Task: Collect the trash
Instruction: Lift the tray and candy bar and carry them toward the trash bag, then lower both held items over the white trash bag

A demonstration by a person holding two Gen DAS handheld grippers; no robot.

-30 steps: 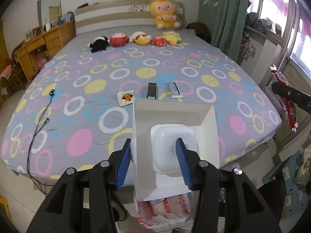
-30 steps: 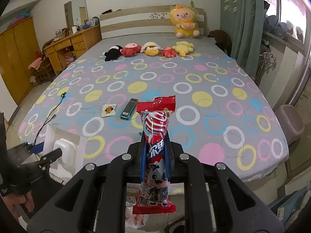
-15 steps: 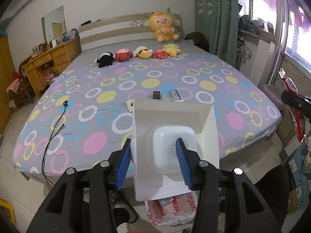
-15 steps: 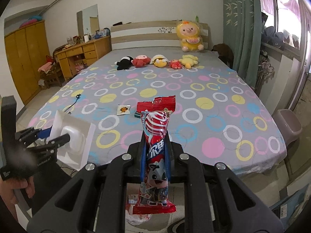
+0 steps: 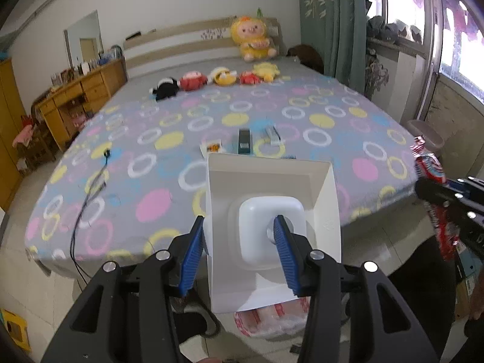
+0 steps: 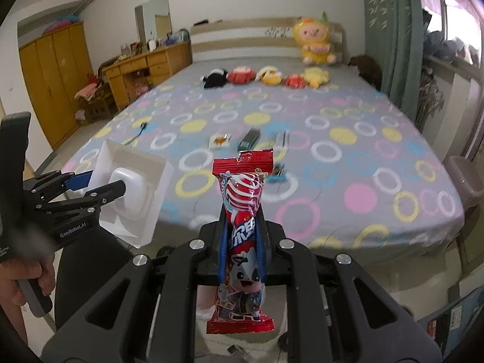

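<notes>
Left tool [image 5: 237,243]: your pads clamp the white dustpan [image 5: 272,211]'s handle.
Right tool [image 6: 241,242]: closed tight on your red wrapper [image 6: 242,236].
Left view only: bin bag [image 5: 272,317] beneath.

We see a bed [image 5: 169,139] under a grey sheet of coloured rings, with a big yellow plush [image 5: 252,42] against its headboard and a row of small plush toys [image 5: 211,80] before it. A wooden dresser [image 5: 81,90] stands left of the bed, a green curtain [image 5: 332,21] right, and a black cable [image 5: 87,193] trails over the bed's left edge.

I see the bed [image 5: 127,187] carrying a row of plush toys [image 5: 211,78], three small wrappers [image 5: 244,142] mid-sheet, and a black cable [image 5: 90,187].
</notes>
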